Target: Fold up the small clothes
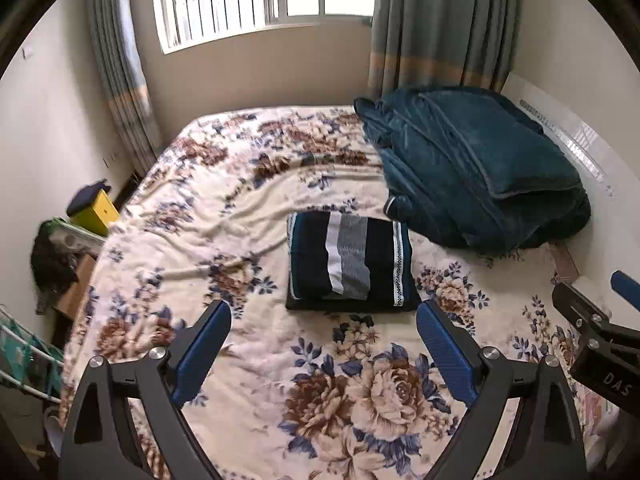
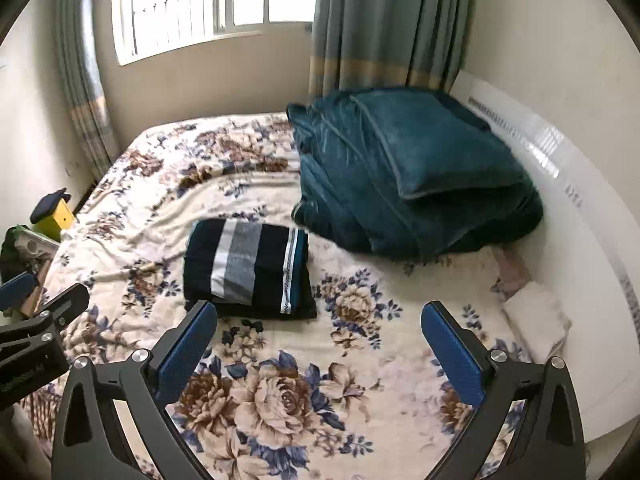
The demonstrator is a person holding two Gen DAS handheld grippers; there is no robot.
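Floral bedspread [image 1: 248, 216] fills the frame; one folded striped garment [image 1: 348, 264] lies at centre, one teal quilt [image 1: 480, 168] upper right. Left gripper [image 1: 324, 344] and right gripper [image 2: 320, 340]: jaws released, empty.

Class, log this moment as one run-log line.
left tongs: open, empty | right tongs: open, empty | dark striped folded garment: lying folded on floral bedspread, untouched

Folded garment [image 1: 350, 264]: navy-black ground with one white and one grey stripe, plus a white border band carrying a dark zigzag. Bedspread [image 1: 248, 360]: cream, printed with brown and beige roses and blue leaves. Folded blanket [image 1: 480, 168]: deep teal, plain. Curtains [image 1: 444, 24]: grey-green with a tan horizontal band. Box [image 1: 96, 212] beside the bed: yellow. Gripper pads [image 1: 204, 352]: blue on black frames.
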